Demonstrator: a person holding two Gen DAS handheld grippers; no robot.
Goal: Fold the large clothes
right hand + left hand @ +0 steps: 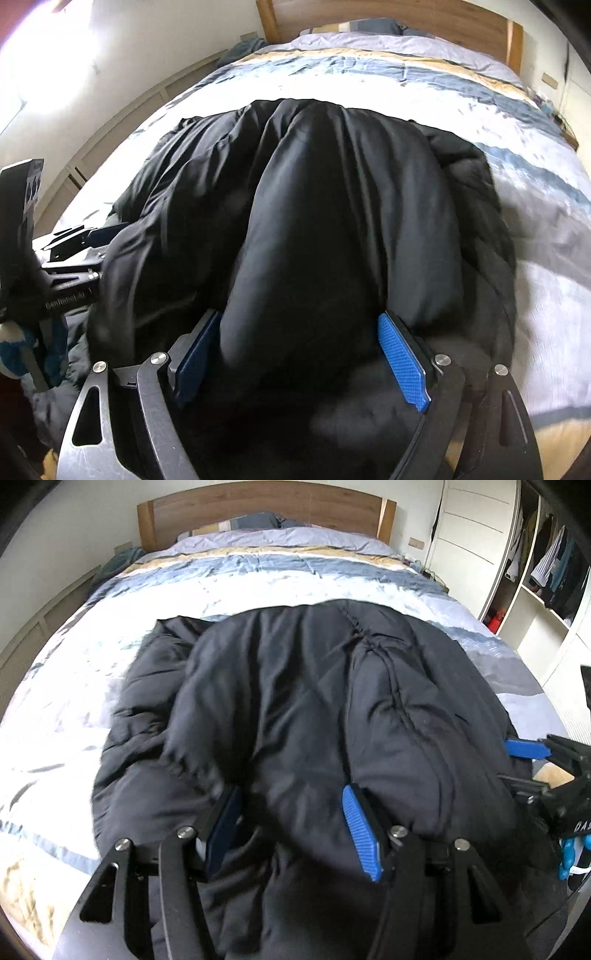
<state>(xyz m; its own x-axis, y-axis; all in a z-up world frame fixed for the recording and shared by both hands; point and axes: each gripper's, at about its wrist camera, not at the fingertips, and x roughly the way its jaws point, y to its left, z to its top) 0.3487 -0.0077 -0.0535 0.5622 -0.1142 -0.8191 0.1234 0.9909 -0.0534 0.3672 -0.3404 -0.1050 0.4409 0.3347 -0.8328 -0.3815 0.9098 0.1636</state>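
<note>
A bulky black padded jacket [295,686] lies spread on the striped bed, its near end raised toward me. A thick fold of it bulges between the blue pads of my left gripper [290,794], which is shut on it. In the right wrist view the same jacket [332,203] fills the gap of my right gripper [298,317], also shut on a thick bunch of it. The two grippers hold the near edge side by side: the right gripper [528,749] shows at the left view's right edge, the left gripper [92,236] at the right view's left edge.
The bed's blue, white and tan duvet [258,579] stretches beyond the jacket to a wooden headboard [266,506] with pillows. An open wardrobe [535,572] with hanging clothes stands to the right. A panelled wall [110,122] runs along the bed's left side.
</note>
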